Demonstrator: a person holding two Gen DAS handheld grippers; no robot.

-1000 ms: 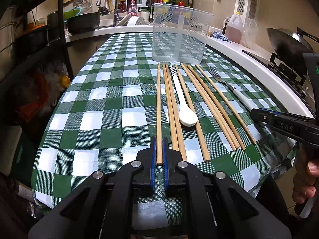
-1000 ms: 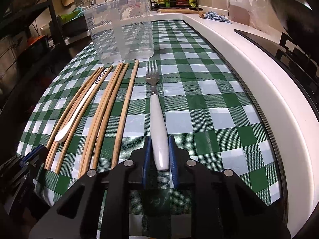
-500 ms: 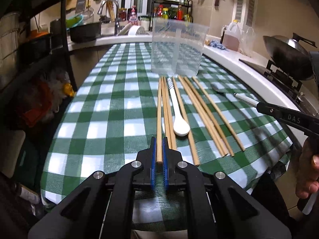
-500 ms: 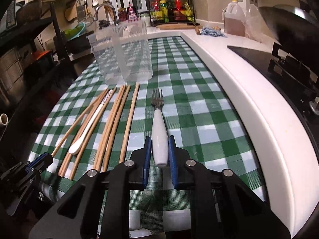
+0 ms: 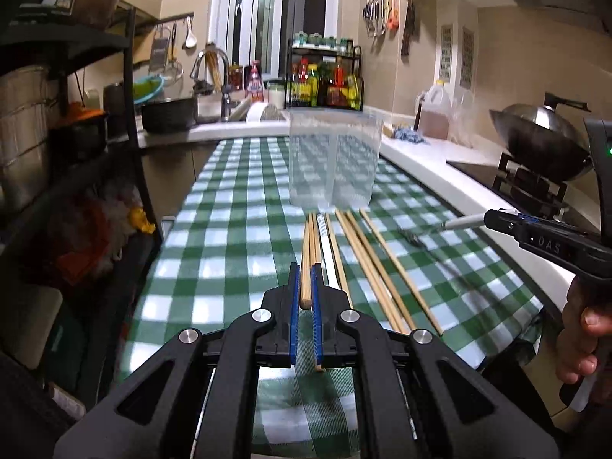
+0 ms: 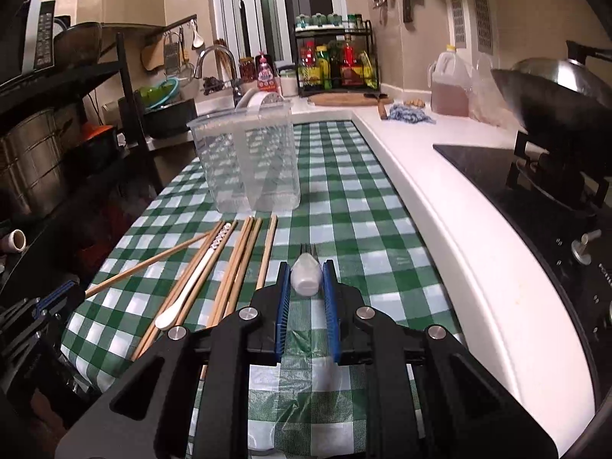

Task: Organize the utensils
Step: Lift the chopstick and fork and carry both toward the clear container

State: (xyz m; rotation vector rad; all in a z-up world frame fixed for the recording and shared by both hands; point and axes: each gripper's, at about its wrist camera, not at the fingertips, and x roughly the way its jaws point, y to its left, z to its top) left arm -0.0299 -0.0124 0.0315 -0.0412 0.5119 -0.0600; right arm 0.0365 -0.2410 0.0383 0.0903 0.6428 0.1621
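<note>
The left gripper (image 5: 305,298) is clenched on the near end of one thin, light brown wooden chopstick (image 5: 305,264) at the bottom middle of its frame, and the stick looks stiff but easy to tip when held so far back. The right gripper (image 6: 306,290) squeezes the smooth white handle of a fork (image 6: 305,273), which may be slippery. The clear plastic holder (image 6: 248,160) stands on the green checked cloth (image 6: 344,191) higher in the frame.

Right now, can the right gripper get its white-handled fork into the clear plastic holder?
Probably yes. The right gripper holds the white-handled fork lifted off the green checked tablecloth, and the clear plastic holder stands open-topped ahead to its left, with nothing in between.
</note>
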